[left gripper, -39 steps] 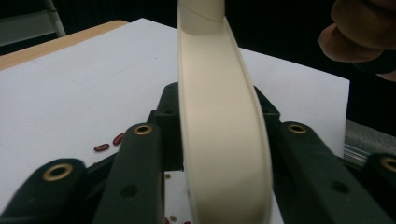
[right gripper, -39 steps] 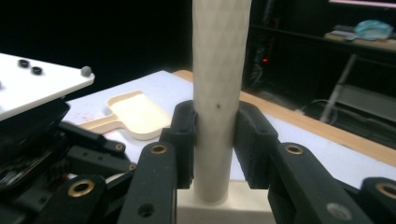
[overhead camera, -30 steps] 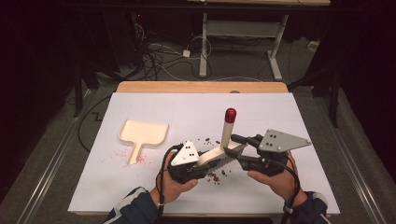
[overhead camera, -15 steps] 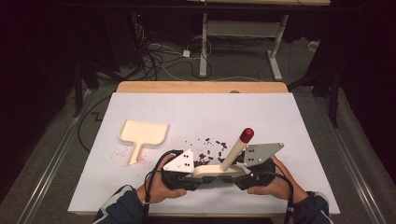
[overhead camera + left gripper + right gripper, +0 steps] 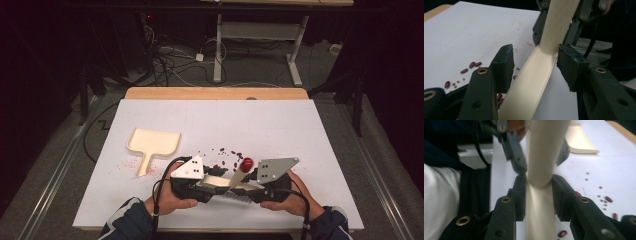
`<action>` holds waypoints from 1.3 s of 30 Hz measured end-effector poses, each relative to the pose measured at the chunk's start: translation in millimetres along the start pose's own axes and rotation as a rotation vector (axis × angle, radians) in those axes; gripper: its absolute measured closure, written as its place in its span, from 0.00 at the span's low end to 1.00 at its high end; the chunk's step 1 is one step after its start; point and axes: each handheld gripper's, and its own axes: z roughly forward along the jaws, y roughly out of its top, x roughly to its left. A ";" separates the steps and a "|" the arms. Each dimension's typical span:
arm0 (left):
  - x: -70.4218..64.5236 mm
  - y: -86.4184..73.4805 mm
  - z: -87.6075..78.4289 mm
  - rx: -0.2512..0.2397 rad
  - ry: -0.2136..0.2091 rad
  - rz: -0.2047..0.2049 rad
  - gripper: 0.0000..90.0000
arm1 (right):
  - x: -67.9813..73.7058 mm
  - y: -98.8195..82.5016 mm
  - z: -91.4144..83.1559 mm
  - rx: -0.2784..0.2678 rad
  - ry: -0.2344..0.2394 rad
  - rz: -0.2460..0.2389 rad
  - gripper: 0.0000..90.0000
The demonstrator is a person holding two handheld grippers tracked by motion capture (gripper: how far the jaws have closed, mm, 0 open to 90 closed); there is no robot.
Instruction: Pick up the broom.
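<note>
A cream hand brush with a red-tipped handle lies low over the white table's near edge, between my two grippers. My right gripper has just been closing, and its pads press both sides of the cream handle. My left gripper has just been opening. Its jaws stand apart around the handle, the left pad clear of it. A cream dustpan lies to the left. Dark red beans are scattered just beyond the grippers.
White paper covers the table, with a wooden strip at its far edge. Faint red specks mark the paper by the dustpan's handle. Cables and desk legs are on the floor beyond. The dustpan and beans appear in the right gripper view.
The brush handle has tipped from upright down towards the right, and both hands have sunk nearer the table edge. The left jaws have opened and the right jaws have closed on the handle.
</note>
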 end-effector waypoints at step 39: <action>-1.1 -108.6 -99.4 0.222 0.586 -0.072 0.19 | -61.6 -27.9 -32.5 -0.038 -0.471 0.277 0.75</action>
